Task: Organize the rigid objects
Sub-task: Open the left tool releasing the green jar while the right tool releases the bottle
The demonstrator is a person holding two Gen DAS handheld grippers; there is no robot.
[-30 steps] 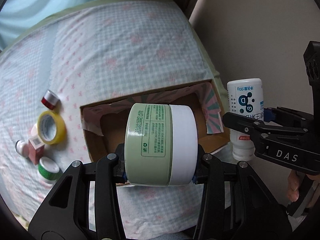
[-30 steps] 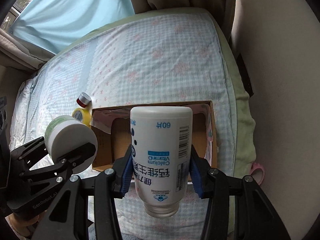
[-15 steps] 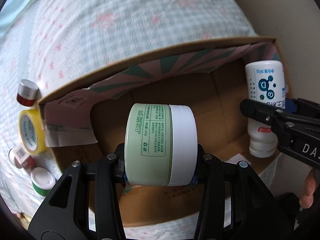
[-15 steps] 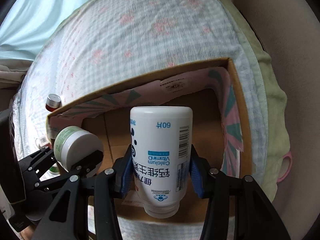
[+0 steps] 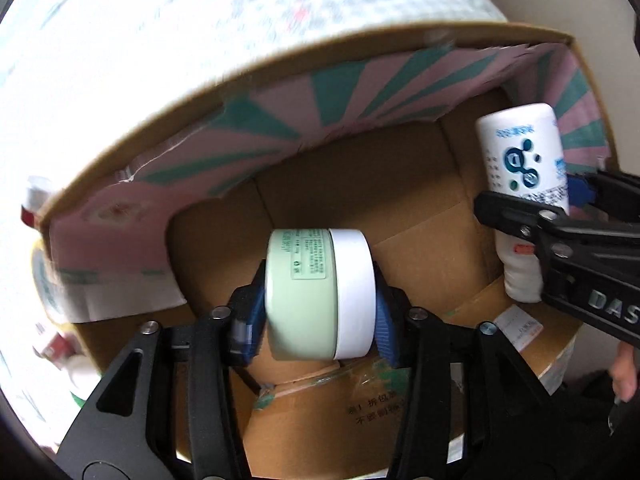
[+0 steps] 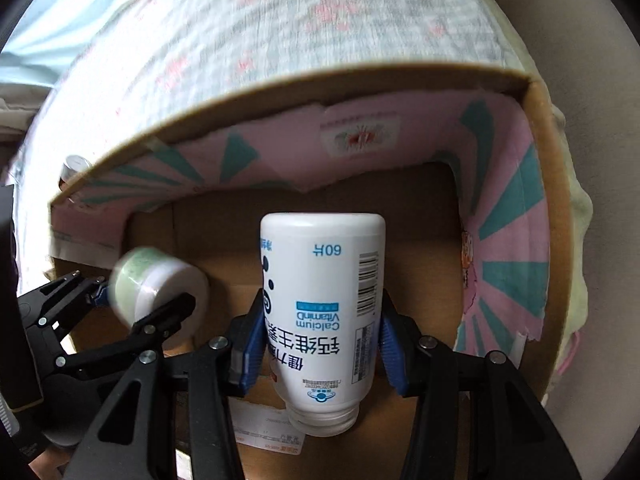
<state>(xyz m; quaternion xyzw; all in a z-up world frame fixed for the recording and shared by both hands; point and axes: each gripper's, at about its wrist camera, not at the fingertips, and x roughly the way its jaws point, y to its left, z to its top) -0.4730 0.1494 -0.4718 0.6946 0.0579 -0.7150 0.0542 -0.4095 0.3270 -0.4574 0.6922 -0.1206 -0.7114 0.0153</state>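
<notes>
Two drops at once: both grippers are down inside the box, each with one item.

Left gripper: jaws opening now. The jar lies on its side between my fingers, green body toward the left pad, white lid toward the right. Left pad looks to stand just off it; right pad looks about touching. I judge it's being let go, so no firm grip. Can't tell if the jar already rests on the box floor. Best to keep opening evenly and lift straight out, since a round jar on its side will likely roll once free.

Right gripper: jaws narrow, blue pads pressed on both sides of the bottle, held neck toward me, base pointing away past the fingertips. Jaws are creeping wider, but the grip looks intact. Drop it only once it sits low; it could tip.

Around: the bottle sits to the right of my left fingers, near the box's right wall, well apart from the jar. Pink-and-green lining flaps hang beyond the fingertips; box floor otherwise bare. Outside the left wall: tape roll and small containers, blurred. Checked cloth lies beyond the box.
</notes>
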